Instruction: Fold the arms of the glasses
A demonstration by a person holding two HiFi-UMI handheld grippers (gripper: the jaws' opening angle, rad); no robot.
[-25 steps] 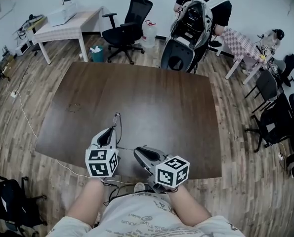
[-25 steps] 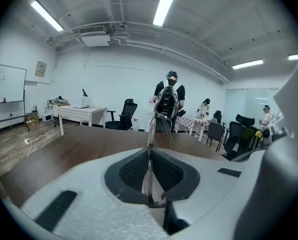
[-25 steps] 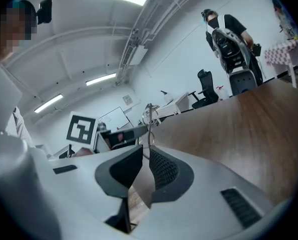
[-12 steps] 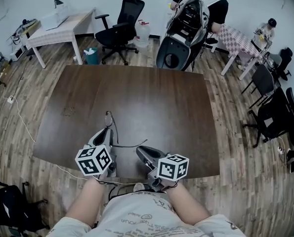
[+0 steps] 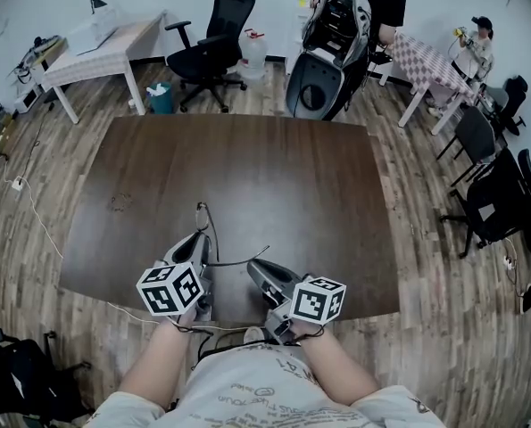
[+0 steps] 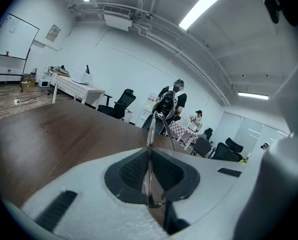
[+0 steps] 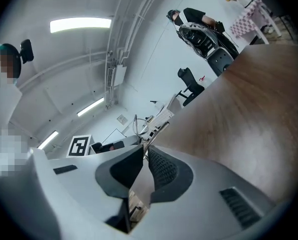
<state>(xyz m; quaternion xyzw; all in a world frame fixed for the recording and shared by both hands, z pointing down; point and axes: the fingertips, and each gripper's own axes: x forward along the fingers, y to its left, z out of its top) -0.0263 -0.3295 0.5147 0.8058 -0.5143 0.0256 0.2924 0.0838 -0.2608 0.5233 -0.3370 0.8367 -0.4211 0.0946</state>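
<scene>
Left gripper view: the left gripper [image 6: 150,153] has its dark pads pressed together on the thin metal front of the glasses [image 6: 151,131], which stands up out of the jaws edge-on.
Right gripper view: the right gripper [image 7: 146,150] has its pads almost meeting at the tips. They are pinched on a thin wire that looks like one arm of the glasses, and further back they gape with nothing in them.
Where the glasses are: held over the near edge of the table between the two grippers, close to the person's body.
Key relation: in the head view the arm [image 5: 243,259] runs sideways from the left gripper's hold to the right gripper's tips, so its long axis lies across the person. The front points away. The right gripper is at that arm, so I judge the fold is its job, swinging the arm toward the front while the left steadies.
Surface: a dark brown table [image 5: 274,168].
Room: wood floor [image 5: 33,203], black office chair [image 5: 213,38], white desk [image 5: 104,47], checked-cloth table [image 5: 430,65], and a standing person [image 5: 388,3] at the far side.
</scene>
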